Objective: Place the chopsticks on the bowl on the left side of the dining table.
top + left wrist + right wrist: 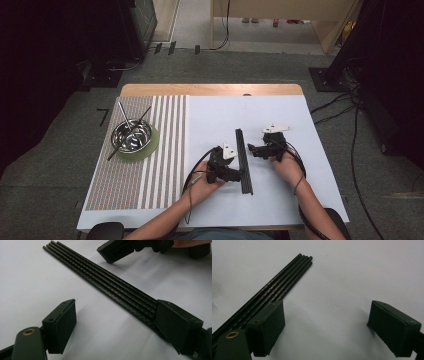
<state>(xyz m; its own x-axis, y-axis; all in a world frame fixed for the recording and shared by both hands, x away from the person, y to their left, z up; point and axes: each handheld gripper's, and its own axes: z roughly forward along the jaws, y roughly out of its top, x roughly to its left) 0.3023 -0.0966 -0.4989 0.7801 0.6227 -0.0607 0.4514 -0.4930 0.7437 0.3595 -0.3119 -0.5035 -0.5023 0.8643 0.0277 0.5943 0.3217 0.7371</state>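
Note:
Several thin black sticks [244,161] lie side by side in a flat row on the white sheet [272,200], running away from me. My left gripper [238,175] is at their near left side and stands open. In the left gripper view the sticks [105,281] cross diagonally and pass behind the right jaw, with the gripper [117,315] holding nothing. My right gripper [253,149] is open just right of the sticks' middle. In the right gripper view the sticks [284,277] run behind the left jaw, and the gripper [327,315] has bare sheet in its gap.
A metal bowl [131,135] with a silver stick and a dark stick in it sits on a green round mat [151,144]. That mat rests on a striped placemat [160,170] at the table's left. Cables trail on the floor at right.

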